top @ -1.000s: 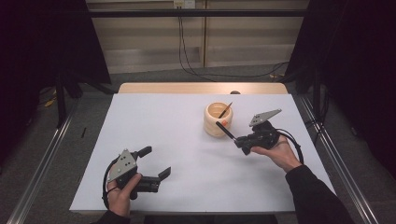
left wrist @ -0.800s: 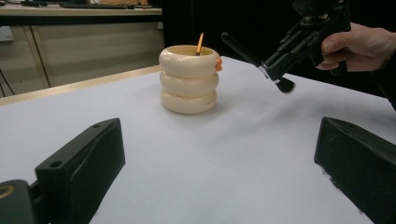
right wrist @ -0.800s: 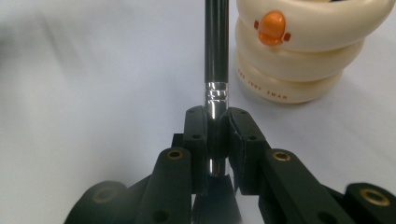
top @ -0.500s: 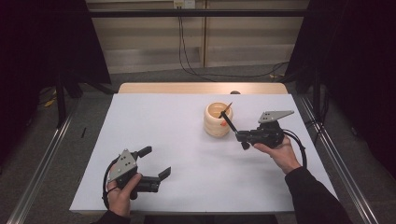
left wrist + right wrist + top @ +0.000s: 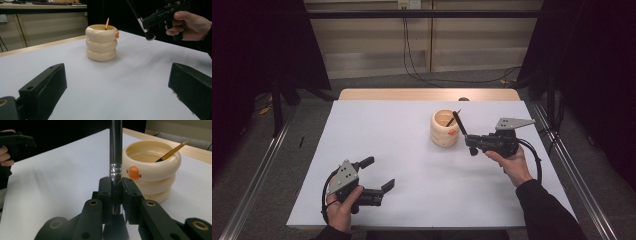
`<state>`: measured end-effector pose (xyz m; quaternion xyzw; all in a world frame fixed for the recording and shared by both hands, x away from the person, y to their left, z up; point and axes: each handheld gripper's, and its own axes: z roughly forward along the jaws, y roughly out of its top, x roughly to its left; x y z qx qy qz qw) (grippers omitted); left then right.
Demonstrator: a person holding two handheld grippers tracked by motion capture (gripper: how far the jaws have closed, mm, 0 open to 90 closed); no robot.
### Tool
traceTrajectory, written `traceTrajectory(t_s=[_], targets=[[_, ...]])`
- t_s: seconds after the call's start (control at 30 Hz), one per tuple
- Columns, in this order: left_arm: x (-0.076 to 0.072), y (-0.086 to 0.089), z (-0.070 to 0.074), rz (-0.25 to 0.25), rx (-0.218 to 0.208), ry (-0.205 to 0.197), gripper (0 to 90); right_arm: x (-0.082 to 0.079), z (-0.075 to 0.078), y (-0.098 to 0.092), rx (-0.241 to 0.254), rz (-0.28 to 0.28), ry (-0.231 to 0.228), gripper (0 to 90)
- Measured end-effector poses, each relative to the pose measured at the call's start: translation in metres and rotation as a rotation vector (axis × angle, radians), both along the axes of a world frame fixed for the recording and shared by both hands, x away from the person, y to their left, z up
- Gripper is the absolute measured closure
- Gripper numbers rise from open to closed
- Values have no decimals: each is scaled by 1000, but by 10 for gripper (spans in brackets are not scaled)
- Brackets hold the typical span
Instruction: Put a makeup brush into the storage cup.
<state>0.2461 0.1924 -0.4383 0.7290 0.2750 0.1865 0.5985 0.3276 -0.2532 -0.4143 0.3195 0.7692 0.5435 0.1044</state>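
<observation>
Two black jaws of the right gripper [image 5: 116,192] are pressed together on a dark brush [image 5: 115,150], pinching it just below its silver metal ring. From the jaws the handle of the brush goes up and away, and in the high view it slants toward the rim of the cream cup [image 5: 445,129], which is just beside the gripper's tip. In the left gripper view the pale bristle end of the brush [image 5: 150,37] hangs under the jaws, above the white table cover [image 5: 402,150], not touching it.

The cup is made of three round rings one on another, and it has a small orange knob [image 5: 133,172] on the side toward the right gripper. Inside it a thin orange-tipped stick [image 5: 172,151] leans on the far rim.

Well apart from the brush, at the near left part of the table, the left gripper [image 5: 377,175] is held low over the cover. Its jaws are spread wide with nothing between them, and they point toward the cup.
</observation>
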Motion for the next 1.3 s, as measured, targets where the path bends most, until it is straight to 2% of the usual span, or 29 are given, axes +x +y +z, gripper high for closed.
traceTrajectory(t_s=[0.03,0.17,0.2,0.23,0.33,0.43,0.7,0.83,0.87,1.17,1.3], targets=[[0,1,0,-4,8,-3,18,0,0,-1,10,-5,-11,784],[0,1,0,0,-3,-2,18,-1,4,-6,61,-22,-42,784],[0,1,0,-4,-10,-1,18,-2,4,-7,61,-26,-48,784],[0,2,0,-5,8,-3,18,-2,4,-7,59,-26,-47,784],[0,1,1,-8,-8,-4,18,-3,5,-7,63,-18,-47,784],[0,1,1,-11,1,-10,18,-5,7,-7,69,-14,-53,784],[-1,1,1,-6,8,-7,18,-18,12,-6,61,15,-69,784],[0,2,1,-13,6,-11,18,-23,13,-4,56,29,-70,784],[0,1,1,-9,-6,-7,18,-24,13,-3,50,26,-72,784],[-1,1,1,-3,3,-9,18,-39,16,6,52,84,-82,784],[0,1,1,-12,-6,-8,18,-45,18,9,51,105,-89,784]])
